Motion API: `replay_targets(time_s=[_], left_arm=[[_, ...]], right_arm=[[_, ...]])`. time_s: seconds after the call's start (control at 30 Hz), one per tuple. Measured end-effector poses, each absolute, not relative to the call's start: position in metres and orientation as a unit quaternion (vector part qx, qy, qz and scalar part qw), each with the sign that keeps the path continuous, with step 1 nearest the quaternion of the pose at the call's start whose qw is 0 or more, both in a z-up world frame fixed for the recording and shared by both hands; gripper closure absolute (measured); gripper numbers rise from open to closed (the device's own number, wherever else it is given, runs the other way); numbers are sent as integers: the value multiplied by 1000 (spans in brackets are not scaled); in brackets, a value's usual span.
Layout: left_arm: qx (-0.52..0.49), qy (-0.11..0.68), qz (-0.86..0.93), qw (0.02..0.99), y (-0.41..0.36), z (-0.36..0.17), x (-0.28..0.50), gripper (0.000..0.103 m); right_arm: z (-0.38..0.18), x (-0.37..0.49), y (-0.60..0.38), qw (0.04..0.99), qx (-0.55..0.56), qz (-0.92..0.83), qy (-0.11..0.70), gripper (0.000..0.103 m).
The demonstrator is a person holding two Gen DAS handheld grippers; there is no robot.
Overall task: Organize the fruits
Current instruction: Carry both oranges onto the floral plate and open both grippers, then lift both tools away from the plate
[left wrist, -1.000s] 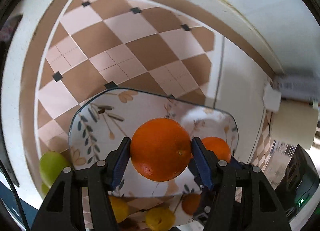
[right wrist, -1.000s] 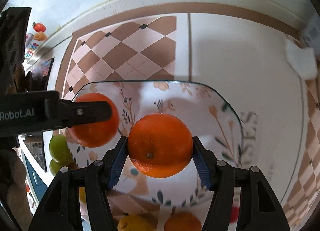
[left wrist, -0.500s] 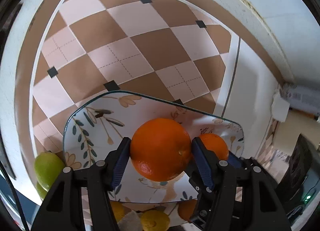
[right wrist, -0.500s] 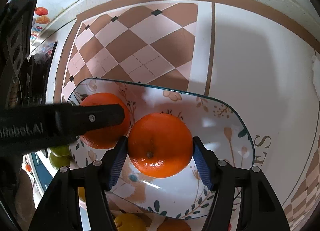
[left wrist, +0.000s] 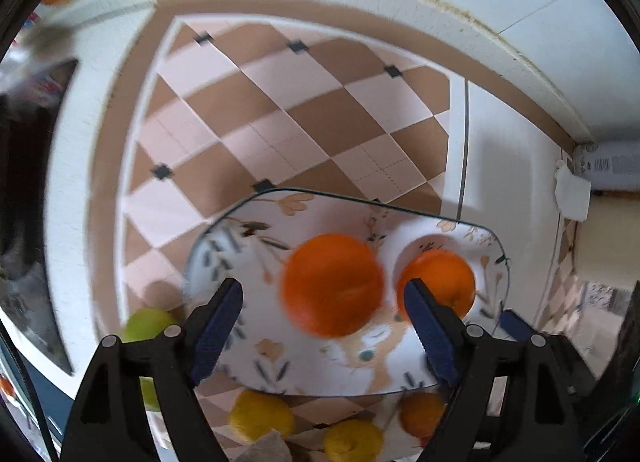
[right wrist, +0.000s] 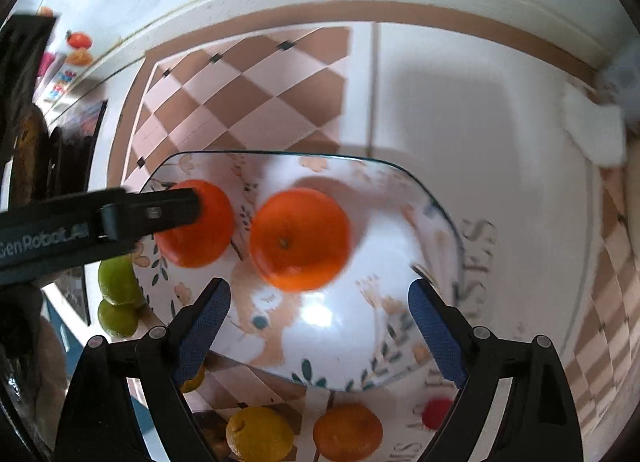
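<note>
Orange fruit lies on the plate between the opening left tool; right tool opening likewise, untouched.

I see a glossy plate, ceramic or perhaps glass through the blur, catching glare. The oranges have a waxy, faintly dimpled skin. My claw pads look like textured blue rubber on matt black plastic.
</note>
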State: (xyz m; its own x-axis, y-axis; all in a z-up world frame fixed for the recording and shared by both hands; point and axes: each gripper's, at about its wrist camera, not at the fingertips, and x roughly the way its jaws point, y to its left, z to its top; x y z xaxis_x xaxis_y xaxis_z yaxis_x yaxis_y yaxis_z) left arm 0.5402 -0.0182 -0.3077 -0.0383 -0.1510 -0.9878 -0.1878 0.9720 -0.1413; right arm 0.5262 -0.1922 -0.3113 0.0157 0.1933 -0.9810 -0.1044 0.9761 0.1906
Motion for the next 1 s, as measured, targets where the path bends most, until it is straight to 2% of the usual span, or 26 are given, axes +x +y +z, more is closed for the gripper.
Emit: replay_targets(time_s=[0.4, 1.0], left_arm=[[-26, 631, 19, 775, -4, -231, 452, 21], [-13, 563, -13, 827, -2, -140, 343, 21]], right_arm=[[-249, 441, -209, 757, 47, 34, 651, 10], [-141, 330, -202, 816, 60, 35, 574, 10]])
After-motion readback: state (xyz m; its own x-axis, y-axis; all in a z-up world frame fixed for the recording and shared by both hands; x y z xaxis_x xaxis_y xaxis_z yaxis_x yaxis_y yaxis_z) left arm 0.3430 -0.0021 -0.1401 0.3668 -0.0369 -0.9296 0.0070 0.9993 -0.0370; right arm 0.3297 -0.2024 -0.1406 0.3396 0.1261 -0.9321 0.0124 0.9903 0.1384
